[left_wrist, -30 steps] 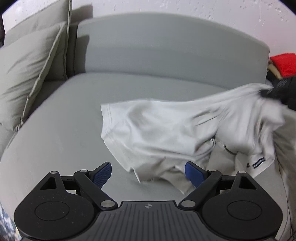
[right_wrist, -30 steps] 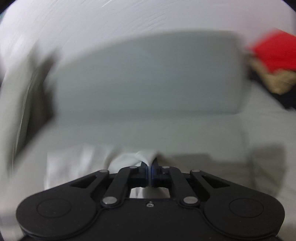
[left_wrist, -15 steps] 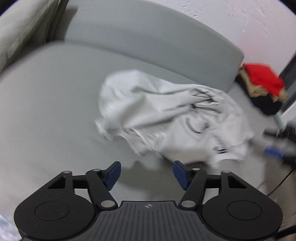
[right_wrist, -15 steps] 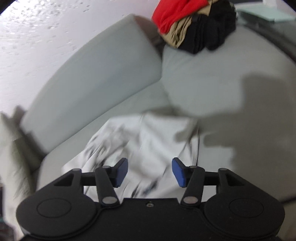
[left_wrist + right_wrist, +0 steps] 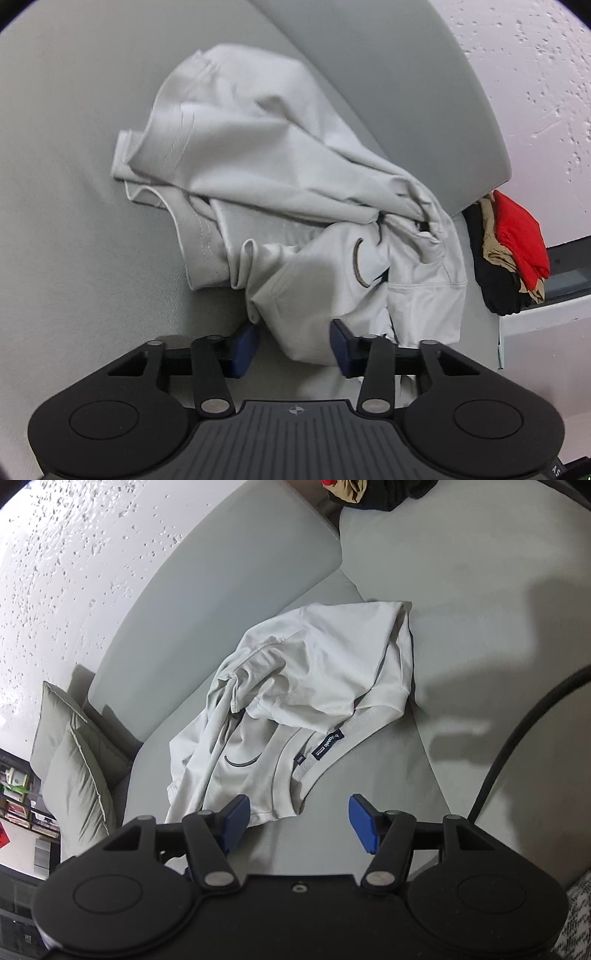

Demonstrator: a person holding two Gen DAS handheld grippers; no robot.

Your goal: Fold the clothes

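Garment: one pale grey T-shirt [image 5: 280,192], crumpled in a heap on the sofa seat [image 5: 66,206], its far side against the foot of the backrest [image 5: 399,92].
Long axis: judged to run along the backrest; the neck opening with its dark label [image 5: 328,746] lies toward the right gripper, hemmed edges toward the far left end.
Left gripper [image 5: 293,341]: jaws have just been closing; a near fold of the shirt lies between them, but the pads stand apart from the cloth on the left side, so no clamp is made yet.
Right gripper [image 5: 299,821]: jaws have just been opening and stand apart, nothing held; only the shirt's near edge reaches the left pad, bare seat fills the rest of the gap.
Nearer hand: the left, already astride cloth; the right sits just short of the neckline.
Next move, judged: left closes on its fold, right advances to the collar rib.
Count: one shirt; two cushions [image 5: 74,771] at the seat's left end; one pile of other clothes [image 5: 513,247] beyond the backrest's right end; one black cable [image 5: 517,746].
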